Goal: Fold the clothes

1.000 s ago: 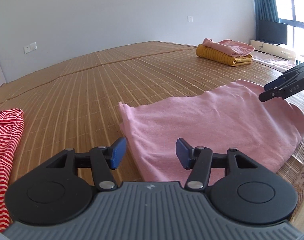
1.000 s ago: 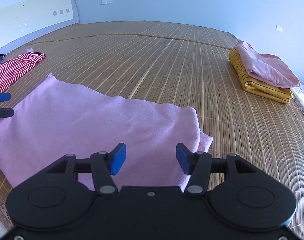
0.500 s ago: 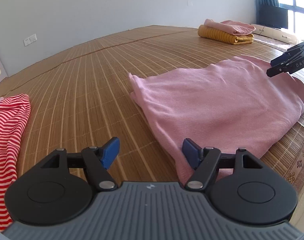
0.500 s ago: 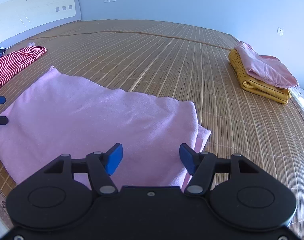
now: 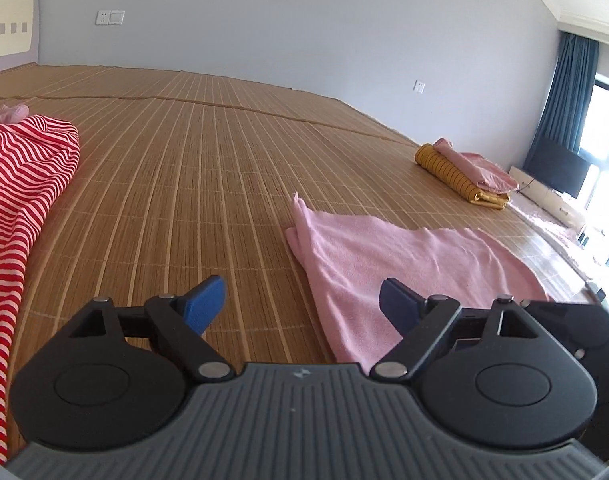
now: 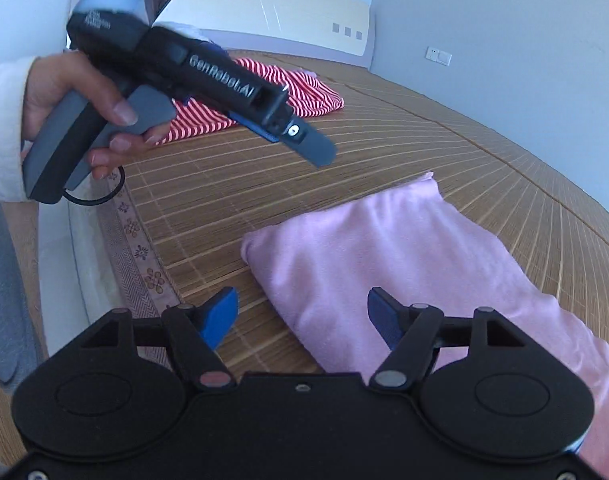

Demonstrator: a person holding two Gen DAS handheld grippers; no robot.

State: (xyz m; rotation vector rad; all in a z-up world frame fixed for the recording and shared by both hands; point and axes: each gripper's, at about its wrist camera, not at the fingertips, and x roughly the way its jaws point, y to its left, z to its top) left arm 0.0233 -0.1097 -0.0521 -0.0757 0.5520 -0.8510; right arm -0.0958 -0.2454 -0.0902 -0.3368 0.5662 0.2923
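Bamboo mat (image 5: pixel 224 184), folded pink garment (image 6: pixel 404 248), both grippers empty, fingers spread

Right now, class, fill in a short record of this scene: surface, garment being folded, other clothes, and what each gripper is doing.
surface: bamboo mat
garment being folded: pink garment, lying partly folded on the mat
other clothes: red-and-white striped garment lying loose at one side; folded stack, pink piece on top of a yellow one, far across the mat
left gripper: open, holding nothing, held up off the mat by a hand
right gripper: open, holding nothing, at the pink garment's near corner
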